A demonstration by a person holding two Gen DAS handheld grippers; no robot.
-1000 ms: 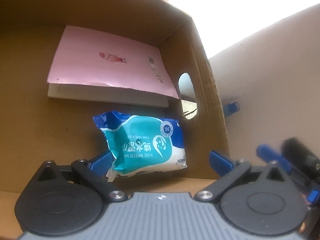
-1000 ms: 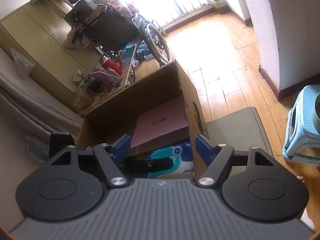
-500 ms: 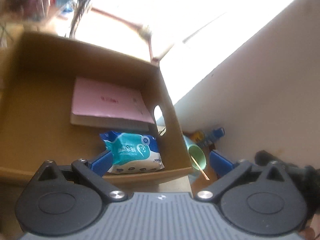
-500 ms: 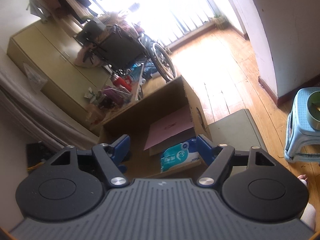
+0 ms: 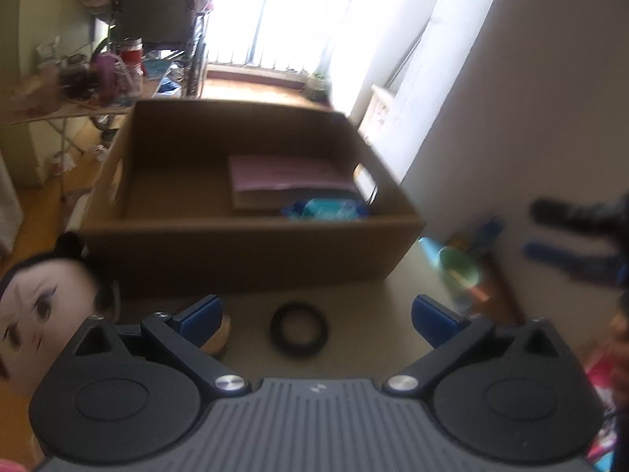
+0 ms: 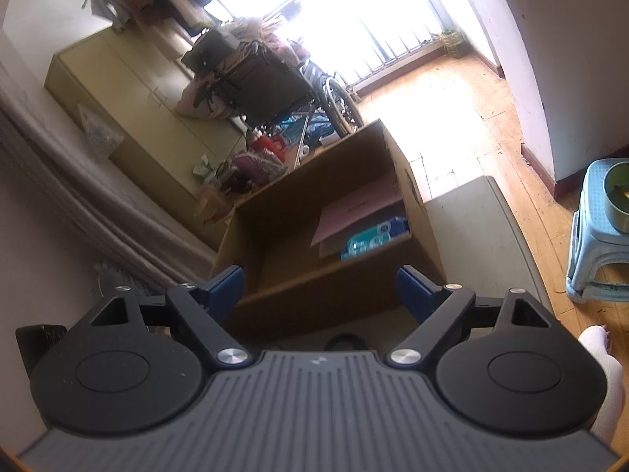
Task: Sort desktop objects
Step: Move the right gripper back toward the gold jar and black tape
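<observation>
A brown cardboard box [image 5: 243,251] stands on the table and holds a pink-covered book [image 5: 283,171] and a blue-teal wet-wipes pack [image 5: 330,209]. My left gripper [image 5: 318,312] is open and empty, above the table in front of the box. A black ring [image 5: 298,328] lies on the table between its fingers. My right gripper [image 6: 320,289] is open and empty, higher, before the box [image 6: 314,291]; the book [image 6: 361,204] and wipes [image 6: 373,238] show inside. The right gripper also shows blurred at the right of the left wrist view [image 5: 582,236].
A doll head [image 5: 35,306] lies left of the left gripper. A green cup [image 5: 458,265] and a blue-capped item [image 5: 485,232] sit right of the box. A wheelchair [image 6: 275,86], cabinet [image 6: 129,98] and blue stool [image 6: 601,244] stand beyond the table [image 6: 479,236].
Both grippers have pulled back and up out of the box. The wipes pack stays in the box beside the book. The black ring and doll head came into view.
</observation>
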